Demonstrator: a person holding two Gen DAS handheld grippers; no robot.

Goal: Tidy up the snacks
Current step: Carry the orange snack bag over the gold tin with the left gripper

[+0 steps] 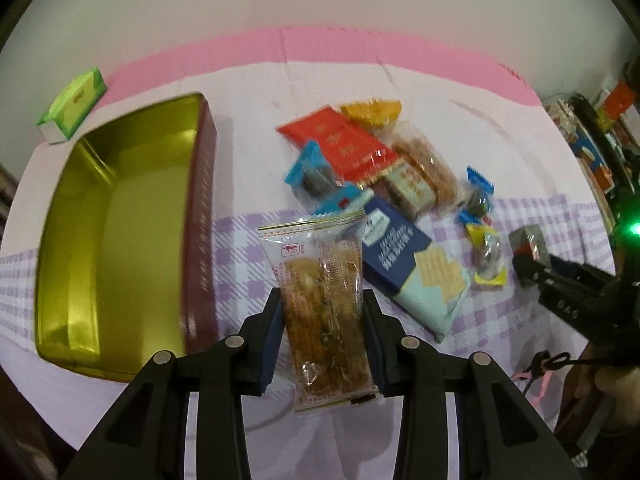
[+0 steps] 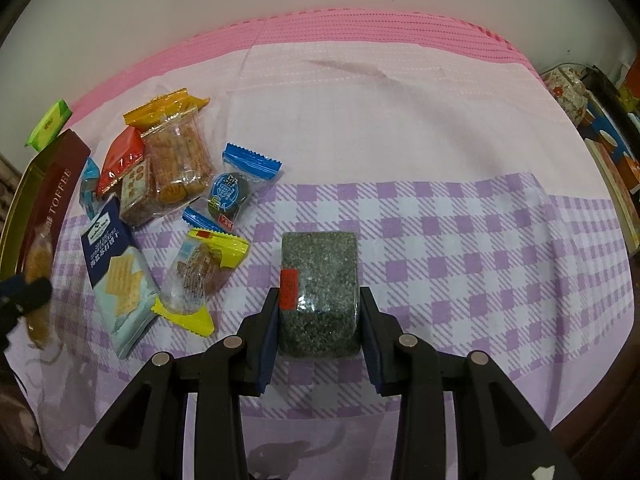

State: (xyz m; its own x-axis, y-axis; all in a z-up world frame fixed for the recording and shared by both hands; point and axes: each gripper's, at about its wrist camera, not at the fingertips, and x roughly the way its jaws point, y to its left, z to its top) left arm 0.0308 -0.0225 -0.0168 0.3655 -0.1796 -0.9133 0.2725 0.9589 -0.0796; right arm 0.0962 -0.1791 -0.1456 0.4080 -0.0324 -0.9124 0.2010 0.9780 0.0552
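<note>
My left gripper (image 1: pixel 323 296) is shut on a clear packet with a brown pastry (image 1: pixel 326 312), held upright above the checked cloth, just right of the open gold tin (image 1: pixel 120 220). The right wrist view shows the tin's brown side marked TOFFEE (image 2: pixel 52 200). My right gripper (image 2: pixel 320 292) is shut on a dark speckled block in clear wrap (image 2: pixel 318 280), low over the cloth. A loose pile of snacks lies between them: a red packet (image 1: pixel 340 140), a navy cracker pack (image 2: pixel 116 264), a yellow-ended sweet (image 2: pixel 200 276) and a blue-wrapped round one (image 2: pixel 240 192).
A green tissue box (image 1: pixel 74 100) lies behind the tin. The pink and purple-checked cloth (image 2: pixel 460 248) stretches right of the right gripper. Books and clutter (image 2: pixel 612 152) stand at the far right edge. A pink mat (image 1: pixel 360 44) borders the wall.
</note>
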